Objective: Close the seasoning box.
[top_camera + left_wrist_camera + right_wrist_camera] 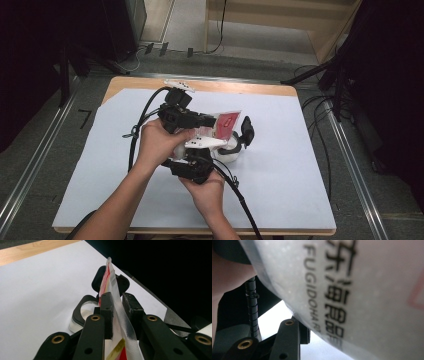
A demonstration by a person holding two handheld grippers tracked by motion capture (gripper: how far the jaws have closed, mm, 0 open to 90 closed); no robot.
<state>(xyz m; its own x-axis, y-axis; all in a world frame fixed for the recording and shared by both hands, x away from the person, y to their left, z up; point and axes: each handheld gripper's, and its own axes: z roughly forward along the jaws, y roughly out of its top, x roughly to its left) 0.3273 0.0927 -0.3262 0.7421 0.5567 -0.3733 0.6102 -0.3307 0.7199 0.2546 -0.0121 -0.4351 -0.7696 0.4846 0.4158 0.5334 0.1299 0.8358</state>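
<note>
The table (300, 200), covered by a pale sheet, is bearing everything, and both hands are meeting near its middle. Just beyond them a glass jar (231, 151) with a black clip lid (246, 131) is standing on the sheet. Above the jar, a plastic packet (226, 123) with a red label is being held up off the table, its sealed top edge (120, 315) running away from the left gripper (207, 120) along the line of that gripper's jaws. The left gripper is pinching this sealed edge, its pads pressing on the film from both sides. The right gripper (220, 145) is coming at the packet from below, closer to the jar; the printed film (352, 297) is lying right across its camera, and I cannot tell whether its jaws are gripping it. Judging by this, the packet's mouth is pointing toward the jar, so tipping would be the left hand's work.
</note>
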